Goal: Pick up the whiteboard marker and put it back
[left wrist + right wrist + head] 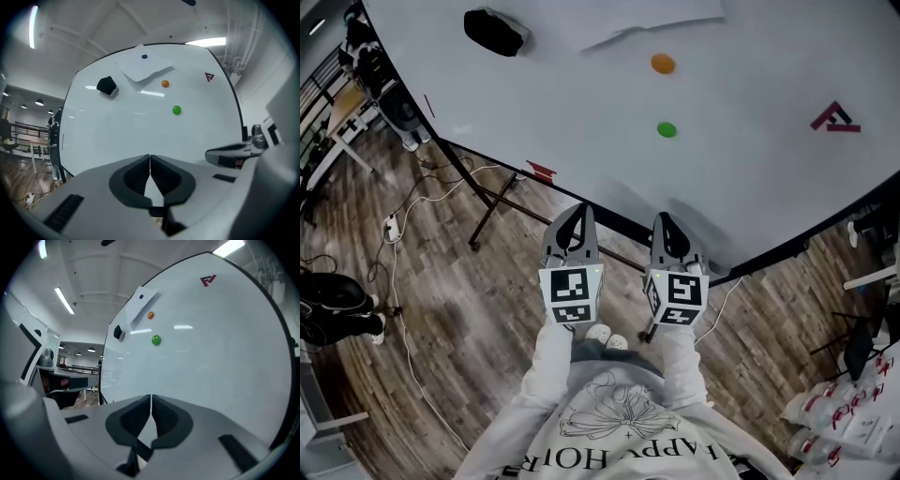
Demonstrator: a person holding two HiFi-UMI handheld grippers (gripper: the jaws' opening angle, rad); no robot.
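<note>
Now, both tools are pressed together on nothing: your left gripper [150, 158] and right gripper [151, 398] each show pads meeting, with nothing between them. Just ahead of both stands the board [750, 187]. No view shows the marker plainly. A small red thing [541, 171] at the board's lower edge, ahead and left of your left gripper, may be it, but it's too small to tell. Reach in with closed jaws and you'd likely knock it off. Your grippers hide the edge directly ahead.
</note>
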